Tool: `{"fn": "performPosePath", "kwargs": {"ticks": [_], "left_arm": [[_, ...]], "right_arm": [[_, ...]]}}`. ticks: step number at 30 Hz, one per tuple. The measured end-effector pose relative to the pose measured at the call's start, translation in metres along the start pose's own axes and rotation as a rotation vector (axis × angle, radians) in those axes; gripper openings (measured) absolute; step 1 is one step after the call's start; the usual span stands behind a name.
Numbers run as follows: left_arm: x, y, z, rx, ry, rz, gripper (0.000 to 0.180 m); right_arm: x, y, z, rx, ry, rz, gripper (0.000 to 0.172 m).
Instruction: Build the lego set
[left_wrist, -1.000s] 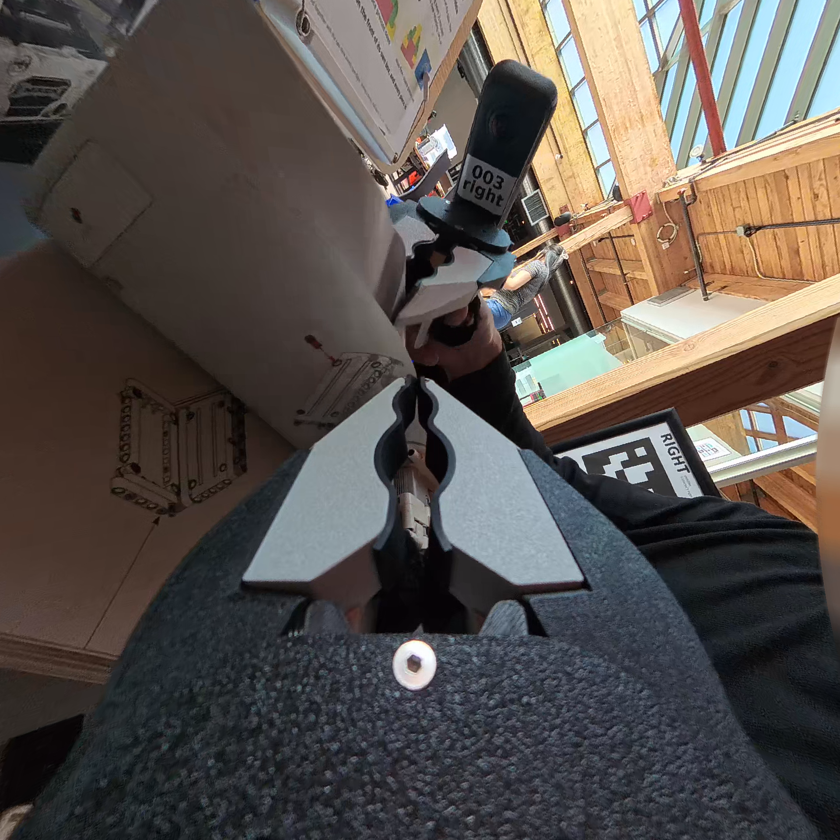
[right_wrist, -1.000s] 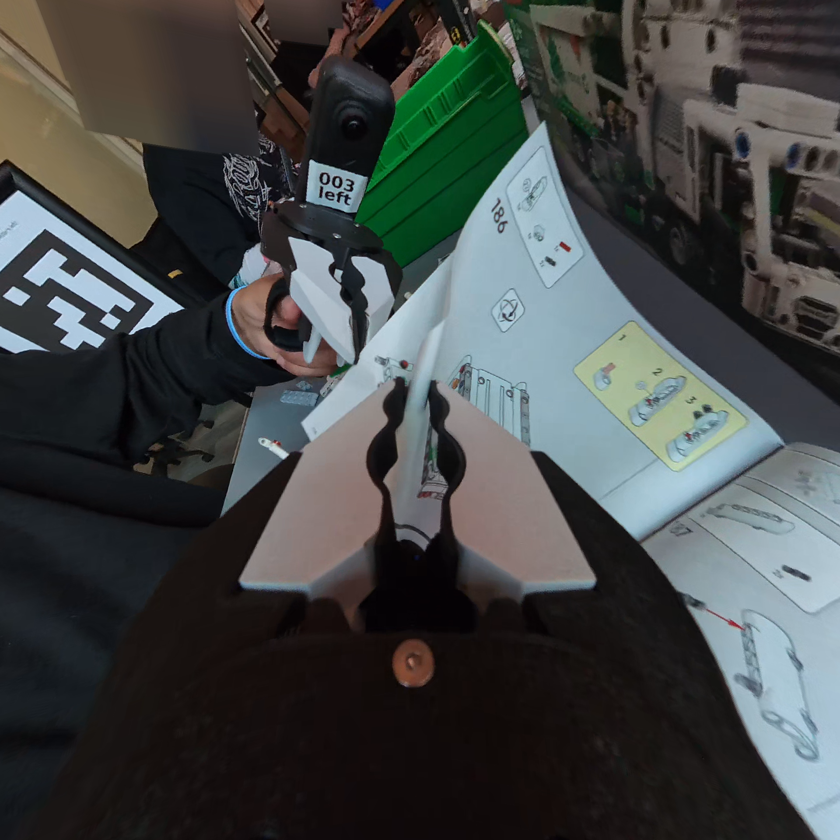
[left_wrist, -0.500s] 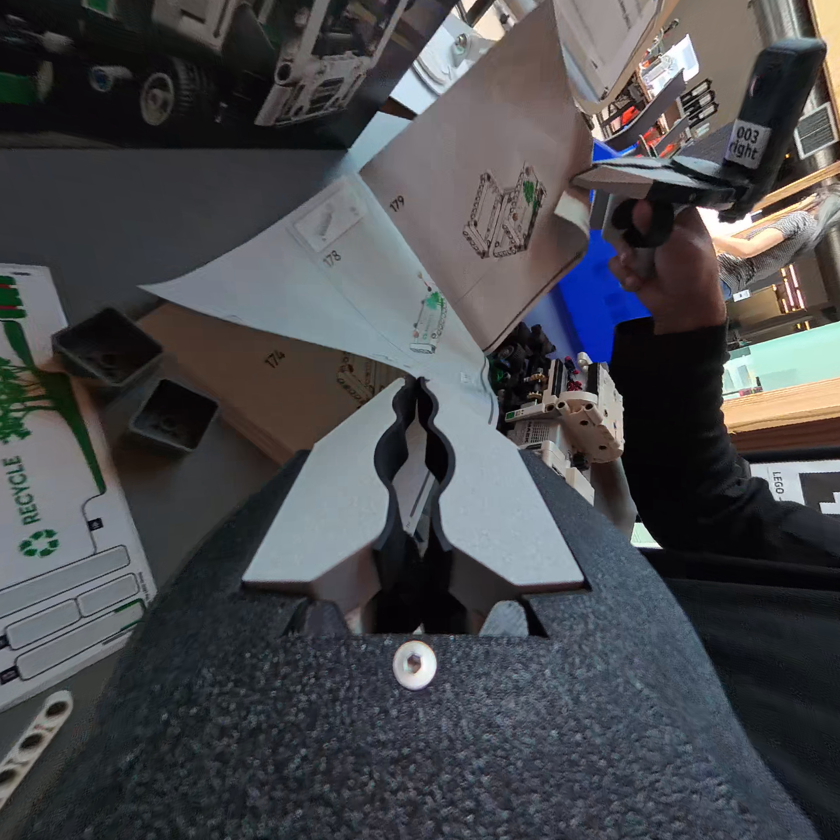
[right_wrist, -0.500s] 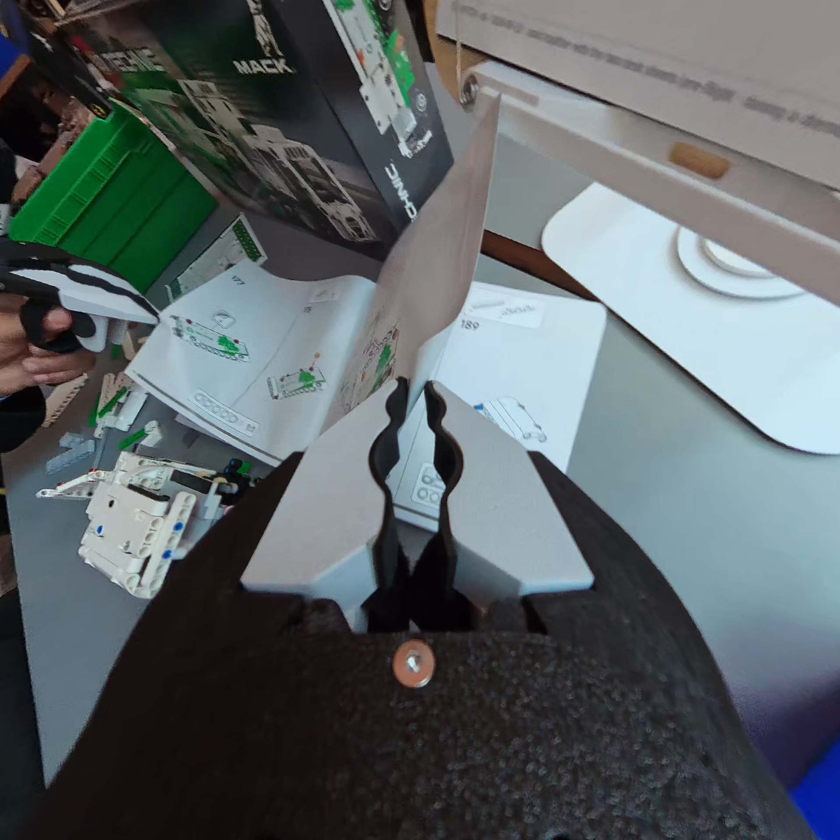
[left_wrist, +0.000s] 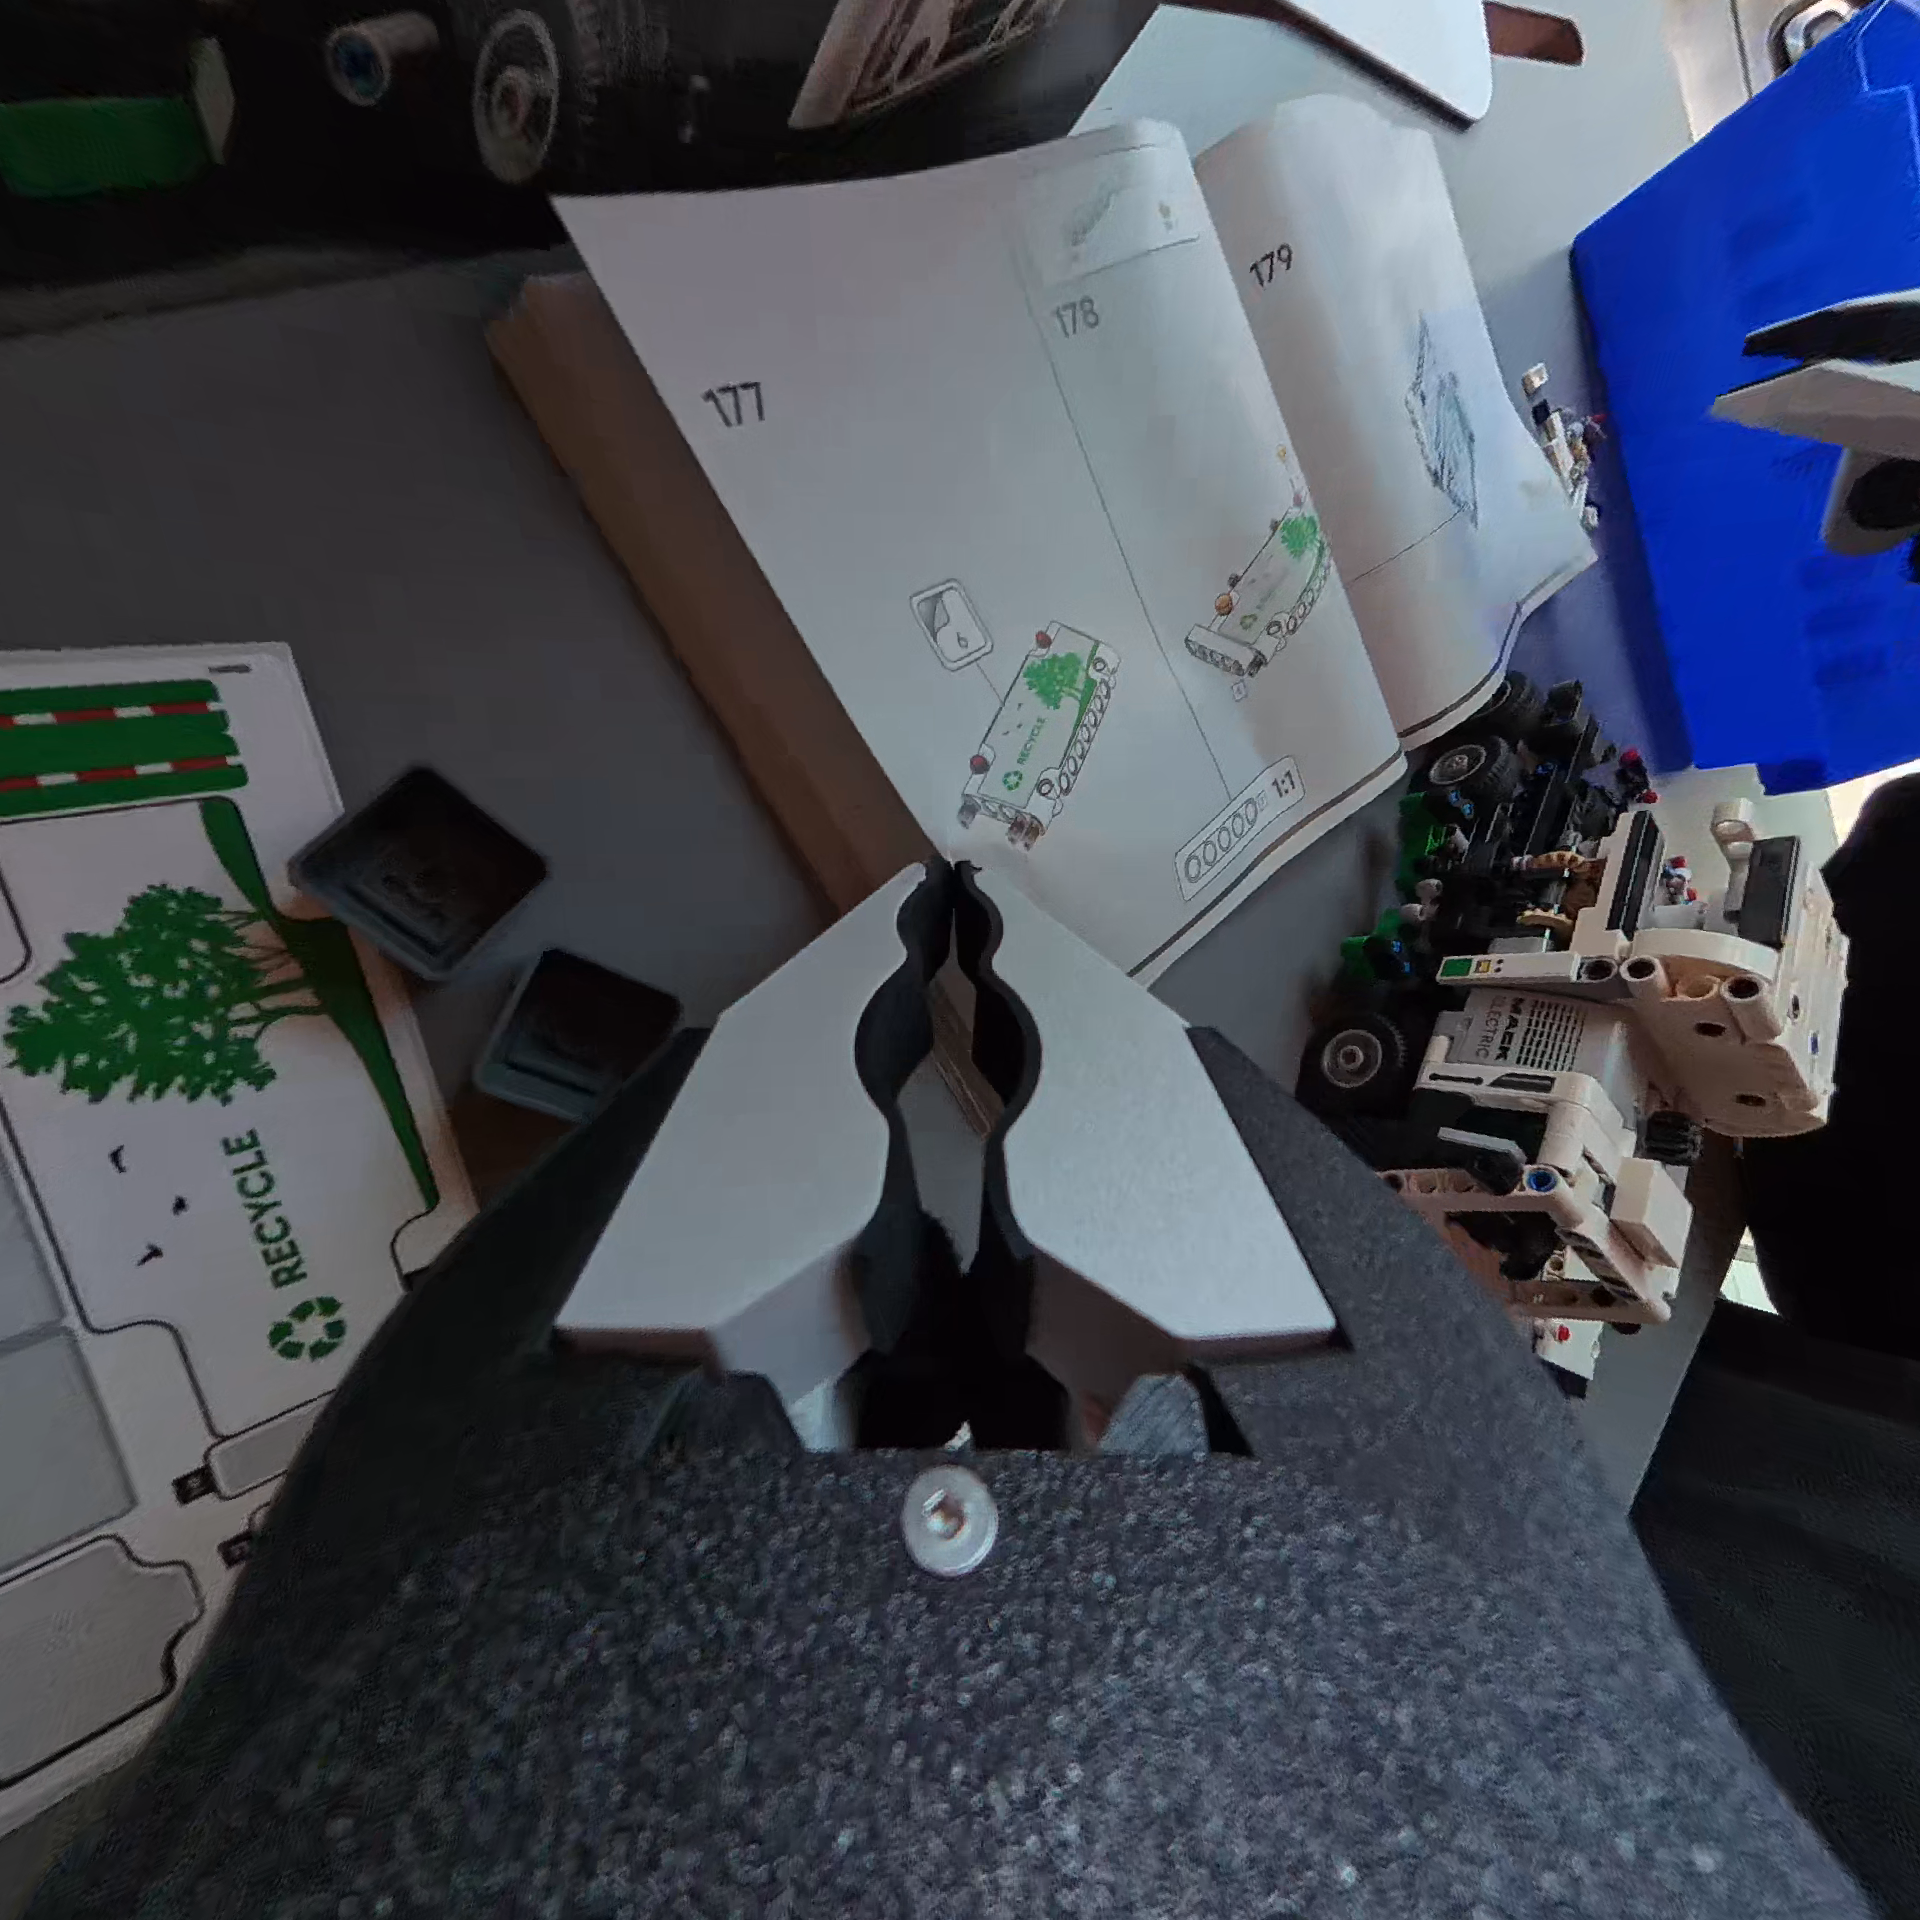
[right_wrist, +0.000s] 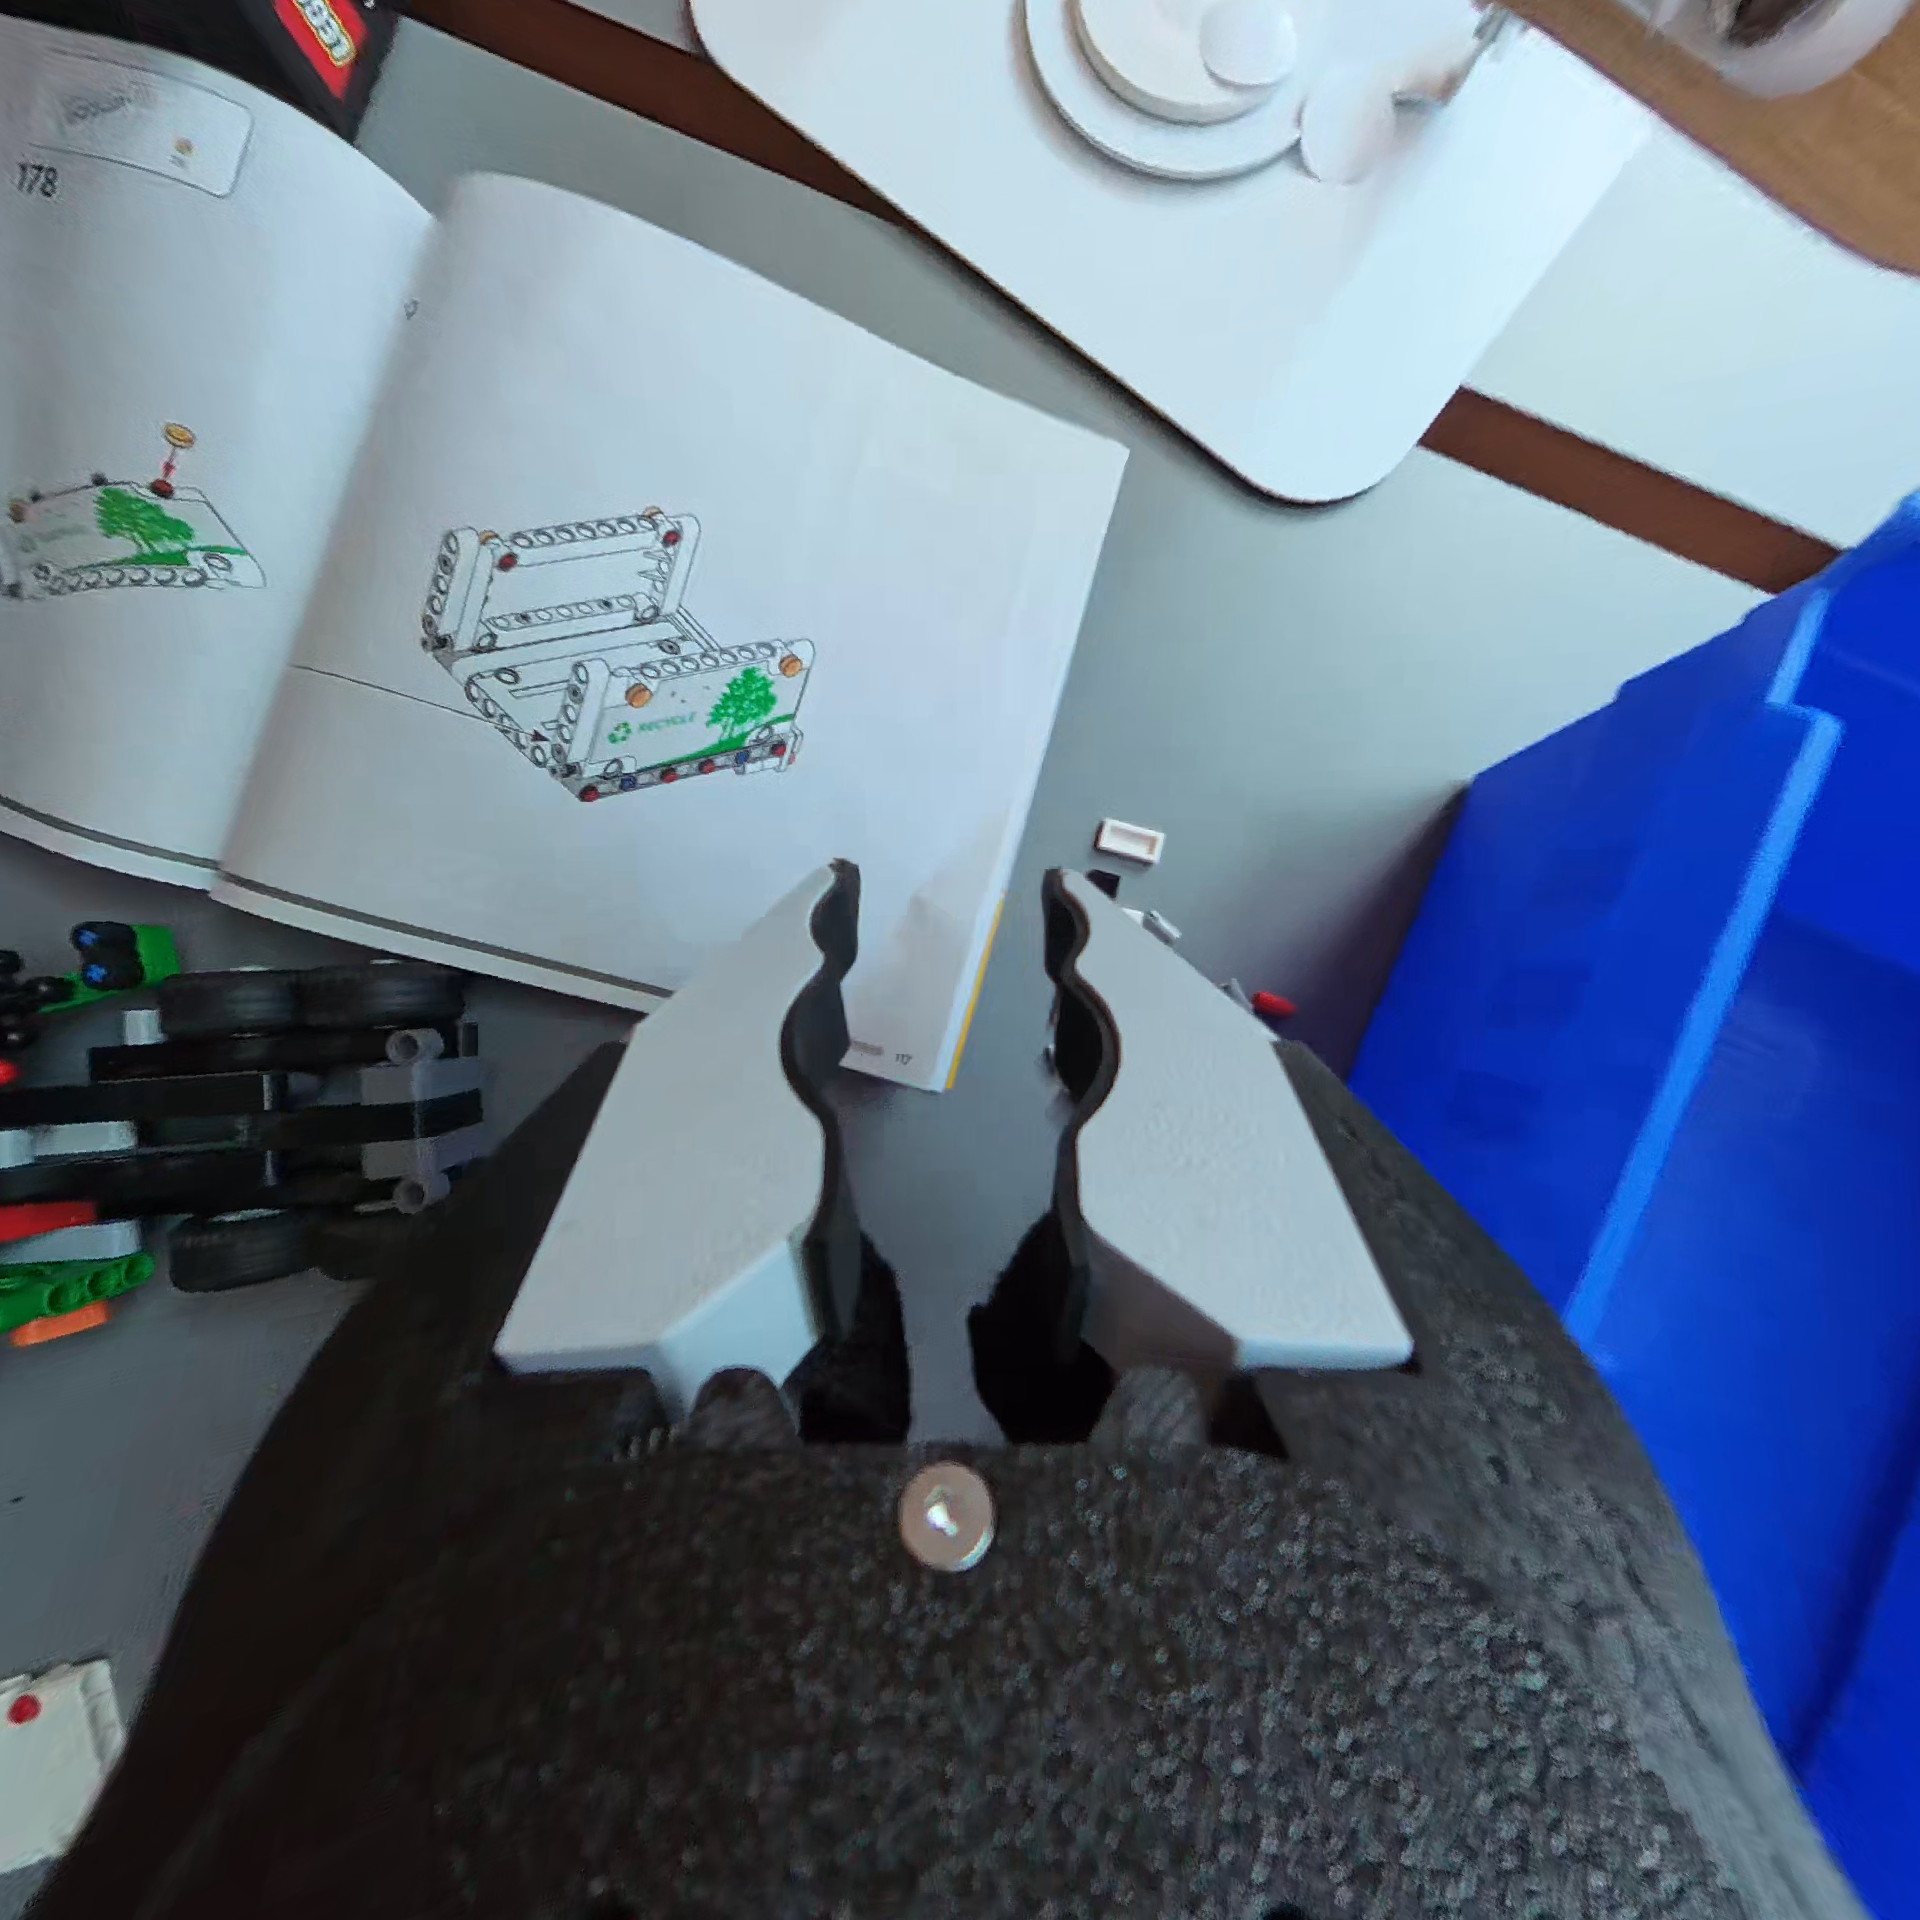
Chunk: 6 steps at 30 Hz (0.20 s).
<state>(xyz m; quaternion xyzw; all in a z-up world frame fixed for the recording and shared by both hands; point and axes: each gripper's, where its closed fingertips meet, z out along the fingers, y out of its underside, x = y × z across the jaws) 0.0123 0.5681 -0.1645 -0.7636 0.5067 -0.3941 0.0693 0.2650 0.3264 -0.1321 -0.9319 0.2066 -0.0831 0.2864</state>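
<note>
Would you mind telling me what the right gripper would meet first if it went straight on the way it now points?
Most likely the open instruction booklet: the right gripper, its jaws apart, points at the near corner of the right-hand page on the grey table. Its height above the page is unclear.

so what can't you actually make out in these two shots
- Left wrist view: whether the closed left hand-held gripper pinches the booklet page; its own fingers cover the page edge.
- Left wrist view: the right hand-held gripper is cut off by the right edge and blurred.
- Right wrist view: the toy truck is cut off by the left edge.
- Right wrist view: the small loose pieces beside the blue bin are too small to identify.
</note>
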Motion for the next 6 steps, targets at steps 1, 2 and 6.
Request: {"fn": "performPosePath", "kwargs": {"ticks": [1,2,6], "left_arm": [[-0.002,0.002,-0.001,-0.001,-0.003,-0.001,0.000],[-0.004,0.005,-0.001,-0.004,-0.003,-0.005,0.000],[-0.008,0.011,0.002,-0.026,0.014,-0.036,0.000]], "right_arm": [[0.001,-0.005,-0.010,0.030,0.043,-0.032,0.031],[-0.003,-0.015,-0.019,0.080,0.065,-0.064,0.031],[-0.091,-0.034,-0.012,0.156,-0.273,-0.235,0.014]]}}
